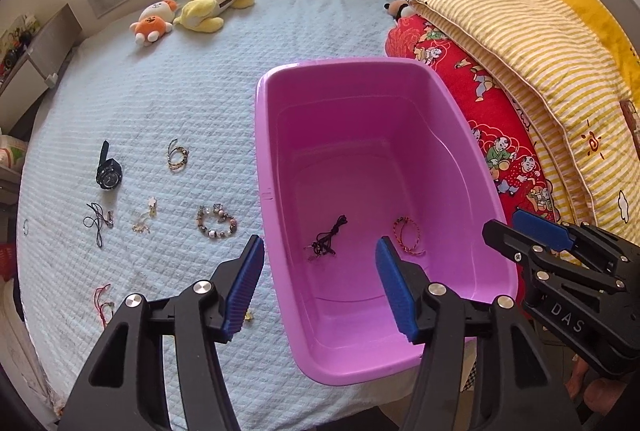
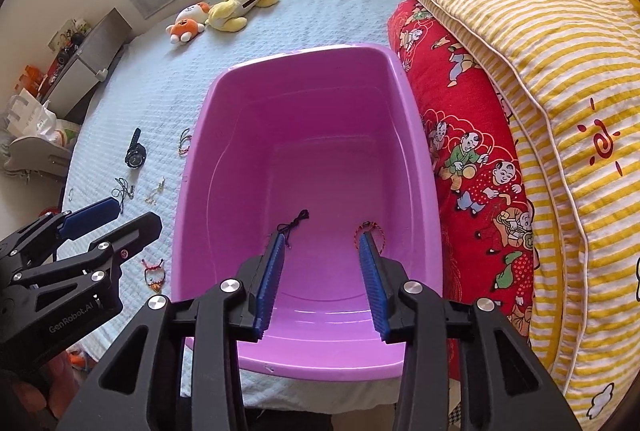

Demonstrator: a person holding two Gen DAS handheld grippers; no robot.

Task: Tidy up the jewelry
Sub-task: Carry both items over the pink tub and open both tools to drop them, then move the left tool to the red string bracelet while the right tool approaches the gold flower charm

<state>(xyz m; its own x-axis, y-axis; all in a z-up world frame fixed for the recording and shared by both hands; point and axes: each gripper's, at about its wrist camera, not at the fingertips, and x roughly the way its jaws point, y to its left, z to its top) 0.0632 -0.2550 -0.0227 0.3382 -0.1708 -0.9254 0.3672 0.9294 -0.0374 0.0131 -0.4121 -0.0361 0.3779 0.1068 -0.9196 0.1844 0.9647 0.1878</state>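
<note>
A pink plastic bin (image 1: 264,167) stands on the light blue bedspread. On its floor lie a black cord necklace (image 1: 330,239) and a red braided bracelet (image 1: 408,235). My left gripper (image 1: 320,241) hangs open above the bin's near left rim with nothing between its pads. My right gripper (image 2: 322,237) is open over the bin's near end, also empty; its fingertips partly hide the black cord (image 2: 298,221) and the red bracelet (image 2: 370,229). Left of the bin on the bed lie a black watch (image 1: 107,171), a gold bracelet (image 1: 177,155), a bead bracelet (image 1: 216,221) and a red cord bracelet (image 1: 104,301).
A folded red quilt (image 1: 492,135) and a yellow striped one (image 1: 532,43) are stacked against the bin's right side. Plush toys (image 1: 216,5) lie at the far end of the bed. A black cord (image 1: 98,221) and a small pale charm (image 1: 145,219) also lie left of the bin.
</note>
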